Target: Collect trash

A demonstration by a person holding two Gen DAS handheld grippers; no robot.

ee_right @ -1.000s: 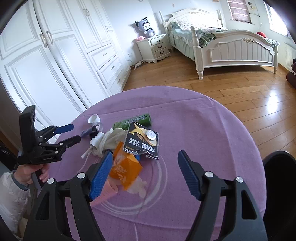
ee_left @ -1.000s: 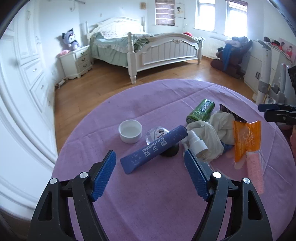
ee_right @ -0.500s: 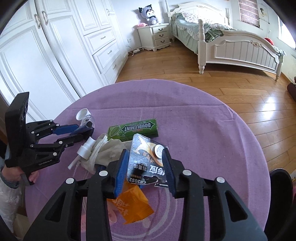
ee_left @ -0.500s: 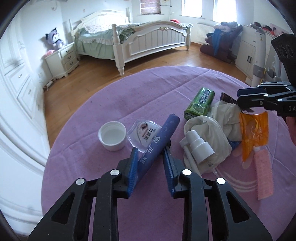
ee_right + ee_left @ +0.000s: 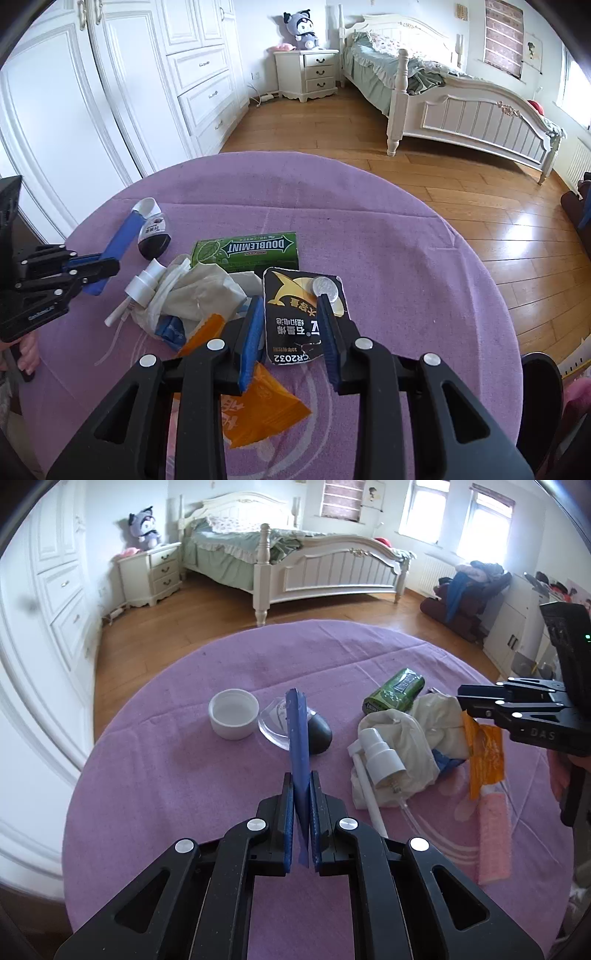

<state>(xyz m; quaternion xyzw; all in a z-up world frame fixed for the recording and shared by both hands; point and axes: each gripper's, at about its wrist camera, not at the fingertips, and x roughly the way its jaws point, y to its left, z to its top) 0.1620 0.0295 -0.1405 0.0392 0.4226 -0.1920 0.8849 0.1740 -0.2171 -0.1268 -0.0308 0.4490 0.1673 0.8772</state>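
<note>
Table (image 5: 177,760) carries a trash cluster at mid-right; far edge lies open. Left gripper (image 5: 302,812) is clamped on blue sachet (image 5: 298,734), its long axis pointing away toward far edge. Right gripper (image 5: 291,325) grips battery card (image 5: 295,314) narrowly, card beside gum pack (image 5: 246,249).

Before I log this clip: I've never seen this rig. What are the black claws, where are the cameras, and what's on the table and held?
No robot here: a person holds a two-finger gripper in each hand, each with a fisheye camera looking along its fingers. The left gripper is shut on a blue sachet, held edge-up. The right gripper has closed its jaws on a black battery card. On the purple tablecloth lie a gum pack, white cap, spray pump, crumpled tissue, orange wrapper and a pink strip.
</note>
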